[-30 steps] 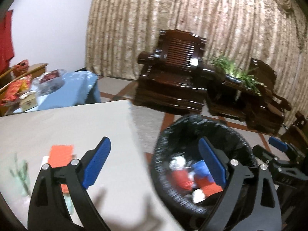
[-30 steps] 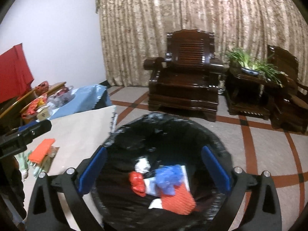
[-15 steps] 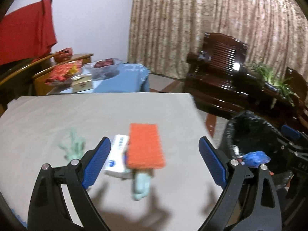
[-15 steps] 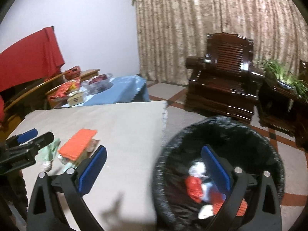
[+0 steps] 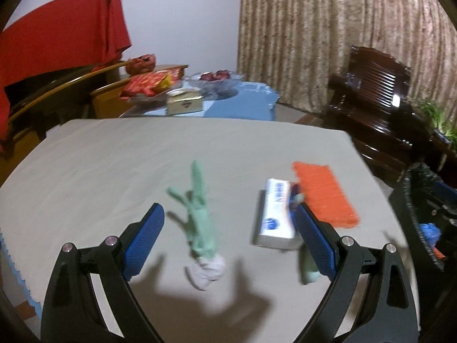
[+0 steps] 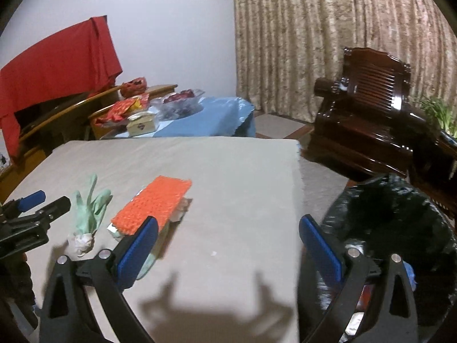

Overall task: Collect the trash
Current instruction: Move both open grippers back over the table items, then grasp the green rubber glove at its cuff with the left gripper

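Observation:
A pale green glove (image 5: 200, 223) with a white crumpled wad at its base lies on the beige table (image 5: 114, 171). Right of it lie a white and blue box (image 5: 275, 214) and an orange mesh piece (image 5: 324, 197). My left gripper (image 5: 228, 238) is open and empty, hovering over the glove. My right gripper (image 6: 228, 250) is open and empty above the table's right part, with the orange mesh (image 6: 154, 203) and glove (image 6: 90, 208) to its left. The black-lined trash bin (image 6: 394, 228) stands beside the table's right edge and holds trash.
A dark wooden armchair (image 6: 368, 125) stands behind the bin. A blue-clothed side table (image 6: 200, 120) with boxes and snacks lies beyond the table's far edge. A red cloth (image 6: 57, 54) hangs at left. Curtains cover the back wall.
Both grippers have swung left from over the bin to over the table. The left one has come over the glove. Both stay open and empty.

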Available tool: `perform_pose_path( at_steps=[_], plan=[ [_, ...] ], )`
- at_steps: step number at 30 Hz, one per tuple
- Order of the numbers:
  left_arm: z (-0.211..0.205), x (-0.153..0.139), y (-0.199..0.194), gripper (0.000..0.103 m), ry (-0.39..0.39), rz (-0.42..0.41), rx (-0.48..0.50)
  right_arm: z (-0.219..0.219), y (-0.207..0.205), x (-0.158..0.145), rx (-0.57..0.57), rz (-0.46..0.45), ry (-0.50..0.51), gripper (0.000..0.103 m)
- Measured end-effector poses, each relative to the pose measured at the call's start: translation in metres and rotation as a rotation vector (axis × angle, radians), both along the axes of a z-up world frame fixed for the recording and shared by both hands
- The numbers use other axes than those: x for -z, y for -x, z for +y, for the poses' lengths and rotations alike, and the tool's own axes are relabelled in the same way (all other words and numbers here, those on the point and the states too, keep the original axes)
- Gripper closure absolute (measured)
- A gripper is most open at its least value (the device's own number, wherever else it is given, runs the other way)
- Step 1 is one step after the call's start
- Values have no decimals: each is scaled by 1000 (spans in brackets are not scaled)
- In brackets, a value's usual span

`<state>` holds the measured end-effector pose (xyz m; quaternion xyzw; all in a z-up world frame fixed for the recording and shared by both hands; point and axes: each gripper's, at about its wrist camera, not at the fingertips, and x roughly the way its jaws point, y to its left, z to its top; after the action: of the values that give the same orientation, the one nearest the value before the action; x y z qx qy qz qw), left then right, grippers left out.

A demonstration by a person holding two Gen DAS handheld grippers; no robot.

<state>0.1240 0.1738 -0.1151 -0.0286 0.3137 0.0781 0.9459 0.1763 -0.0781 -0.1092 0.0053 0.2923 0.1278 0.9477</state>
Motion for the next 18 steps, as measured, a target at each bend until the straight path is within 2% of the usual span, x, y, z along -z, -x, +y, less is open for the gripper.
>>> perform_pose_path(
  at_steps=[8,14,16,18],
  plan=[
    [29,37,-17,13,9,75,-55,21,-13,16,-22,37,21,6],
    [39,57,-37,21,40,128,-67,29,-21,25,-31,62,28,6],
    [40,63,-44,25,52,148,-59,32,-23,26,-35,65,26,6],
    [40,68,-49,38,71,167,-50,34,-24,25,-40,66,25,6]
  ],
)
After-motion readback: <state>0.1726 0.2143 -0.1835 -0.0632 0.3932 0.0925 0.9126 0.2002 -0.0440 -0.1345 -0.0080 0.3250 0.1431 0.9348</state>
